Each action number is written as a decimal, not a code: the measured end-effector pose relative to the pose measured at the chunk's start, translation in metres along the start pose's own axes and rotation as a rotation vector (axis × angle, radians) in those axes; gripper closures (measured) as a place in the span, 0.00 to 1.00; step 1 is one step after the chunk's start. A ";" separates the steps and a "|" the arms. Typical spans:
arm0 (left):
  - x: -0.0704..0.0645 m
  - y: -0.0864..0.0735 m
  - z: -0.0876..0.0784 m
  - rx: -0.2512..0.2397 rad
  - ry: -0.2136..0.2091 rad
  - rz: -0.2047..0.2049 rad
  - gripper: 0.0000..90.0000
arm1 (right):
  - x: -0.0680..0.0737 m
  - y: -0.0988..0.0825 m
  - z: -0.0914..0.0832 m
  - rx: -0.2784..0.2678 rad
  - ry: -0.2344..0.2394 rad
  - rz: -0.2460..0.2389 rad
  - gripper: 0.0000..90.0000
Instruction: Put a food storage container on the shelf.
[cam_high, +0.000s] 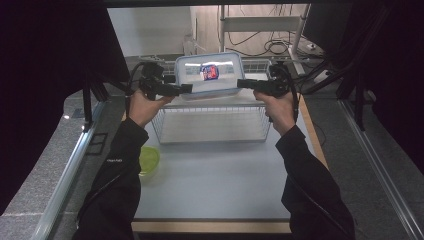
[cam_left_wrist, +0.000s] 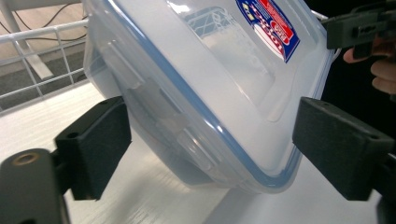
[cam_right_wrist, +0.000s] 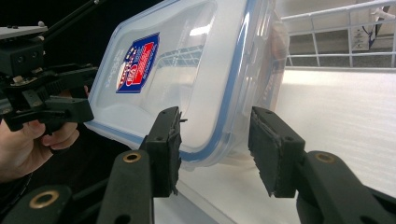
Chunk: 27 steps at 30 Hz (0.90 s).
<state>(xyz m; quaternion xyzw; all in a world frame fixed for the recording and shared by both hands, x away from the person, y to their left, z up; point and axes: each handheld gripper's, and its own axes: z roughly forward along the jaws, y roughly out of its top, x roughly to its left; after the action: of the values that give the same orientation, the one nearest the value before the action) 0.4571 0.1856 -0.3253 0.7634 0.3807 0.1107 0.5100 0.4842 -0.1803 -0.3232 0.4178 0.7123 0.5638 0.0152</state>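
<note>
A clear plastic container (cam_high: 210, 75) with a blue-edged lid and a red and blue sticker (cam_left_wrist: 268, 25) stands tilted at the far end of a white wire basket (cam_high: 210, 137), its lid facing me. My left gripper (cam_high: 189, 89) comes at its left edge. In the left gripper view this gripper (cam_left_wrist: 212, 144) is open, with the container's (cam_left_wrist: 210, 93) corner between its jaws and a gap at the lid-side pad. My right gripper (cam_high: 240, 83) is at the right edge. In the right gripper view it (cam_right_wrist: 219, 149) is shut on the container (cam_right_wrist: 187, 70), one pad on the lid and one on the base.
The basket sits on a white table (cam_high: 215, 185) and its wire walls (cam_right_wrist: 336, 37) rise just behind the container. A green round dish (cam_high: 149, 160) lies at the table's left edge by my left sleeve. Cables and a shelf frame (cam_high: 260, 30) lie beyond the basket.
</note>
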 end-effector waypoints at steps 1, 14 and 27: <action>-0.001 0.000 0.000 -0.004 0.010 0.019 0.12 | 0.000 0.000 0.000 0.000 -0.001 -0.001 0.60; -0.014 -0.007 -0.005 0.020 0.107 0.103 0.20 | -0.002 -0.003 -0.004 0.002 -0.024 -0.007 0.60; -0.008 -0.025 -0.009 0.003 0.130 0.029 0.80 | 0.014 -0.012 0.009 0.065 -0.074 -0.145 0.96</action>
<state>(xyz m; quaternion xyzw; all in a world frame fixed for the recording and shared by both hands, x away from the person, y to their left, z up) 0.4348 0.1906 -0.3411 0.7609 0.4020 0.1666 0.4813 0.4730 -0.1648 -0.3297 0.3858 0.7576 0.5220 0.0689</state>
